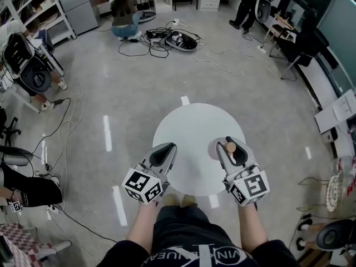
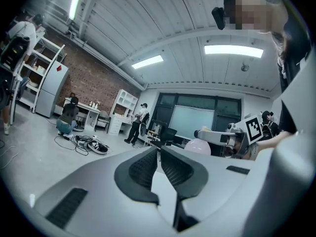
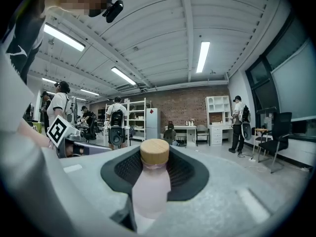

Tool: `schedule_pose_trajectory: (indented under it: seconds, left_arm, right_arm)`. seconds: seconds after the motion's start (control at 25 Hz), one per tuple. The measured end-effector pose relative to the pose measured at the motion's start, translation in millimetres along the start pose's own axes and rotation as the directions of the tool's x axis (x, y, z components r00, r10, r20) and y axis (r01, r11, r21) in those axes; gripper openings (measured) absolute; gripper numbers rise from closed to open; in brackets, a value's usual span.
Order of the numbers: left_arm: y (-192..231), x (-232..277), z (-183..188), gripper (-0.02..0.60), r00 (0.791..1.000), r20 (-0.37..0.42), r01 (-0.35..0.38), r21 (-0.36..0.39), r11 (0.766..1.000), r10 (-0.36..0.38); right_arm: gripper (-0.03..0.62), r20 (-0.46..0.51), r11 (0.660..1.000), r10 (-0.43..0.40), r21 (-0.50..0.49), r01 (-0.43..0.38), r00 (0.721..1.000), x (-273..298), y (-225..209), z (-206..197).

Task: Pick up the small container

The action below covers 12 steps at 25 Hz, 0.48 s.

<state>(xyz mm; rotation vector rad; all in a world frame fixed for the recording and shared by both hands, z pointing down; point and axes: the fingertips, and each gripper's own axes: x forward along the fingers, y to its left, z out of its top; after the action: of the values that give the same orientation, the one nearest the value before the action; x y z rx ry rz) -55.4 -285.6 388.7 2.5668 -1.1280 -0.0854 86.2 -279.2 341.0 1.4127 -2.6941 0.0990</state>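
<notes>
At white table [image 1: 183, 127], small container [image 1: 230, 147], grey floor [image 1: 139, 88]

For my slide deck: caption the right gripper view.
Right gripper holds a pink, wooden-capped bottle.

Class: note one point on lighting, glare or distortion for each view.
Head view: white glare streaks on the glossy floor. Left gripper view: fisheye bends the ceiling lines, corners go black, the ceiling light is blown out. Right gripper view: same fisheye; the close small container looks soft.
</notes>
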Motion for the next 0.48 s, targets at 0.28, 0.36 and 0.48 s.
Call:
schedule_pose_trajectory:
  seconds: [0.28,0.36,0.48]
  left_arm:
    - [0.8,-3.0,16.3,0.023,1.000,0.027,-0.010,0.017,1.000,0.009]
    - [0.7,-2.7,21.2,0.023,0.999,0.035,-0.016,0.021,1.000,0.016]
    - [-1.2,-2.5,27.1,0.023,0.999,0.046,-0.017,0.024,1.000,0.016]
  right_arm:
    - [0.129,0.014,1.000,0.001,-0.006,-0.001,1.000,-3.6,2.6,11.4]
    - [0.129,0.015,1.000,0.002,-0.010,-0.002,1.000,-5.1,2.2,14.9]
    - [0.129,0.014,1.000,0.002,-0.012,-0.002,1.000,-6.8,1.6,18.8]
